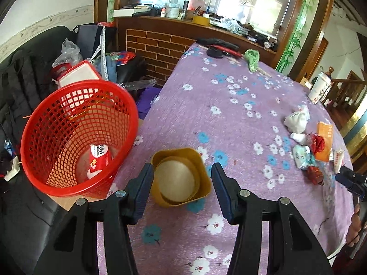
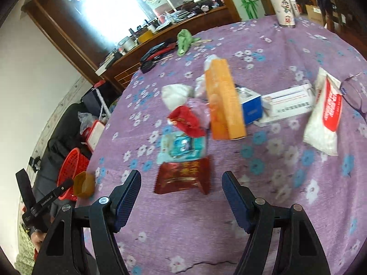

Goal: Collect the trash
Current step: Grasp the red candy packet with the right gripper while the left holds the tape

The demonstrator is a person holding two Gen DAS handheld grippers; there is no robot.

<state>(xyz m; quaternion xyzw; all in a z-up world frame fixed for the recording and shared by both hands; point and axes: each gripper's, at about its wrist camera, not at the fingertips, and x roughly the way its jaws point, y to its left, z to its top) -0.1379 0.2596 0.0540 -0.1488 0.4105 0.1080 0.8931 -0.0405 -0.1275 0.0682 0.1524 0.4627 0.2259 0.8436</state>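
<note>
Cup on table edge, basket just left.

I am holding my right gripper with its fingers spread wide, nothing between them, hovering over the table just short of a dark red packet; an orange box is lying beyond.

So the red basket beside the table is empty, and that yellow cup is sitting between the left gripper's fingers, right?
Not quite: the red basket is not empty. The left wrist view shows a red and white wrapper lying at its bottom. The rest holds: the basket stands beside the table, and the yellow cup sits between the fingers of the left gripper.
</note>
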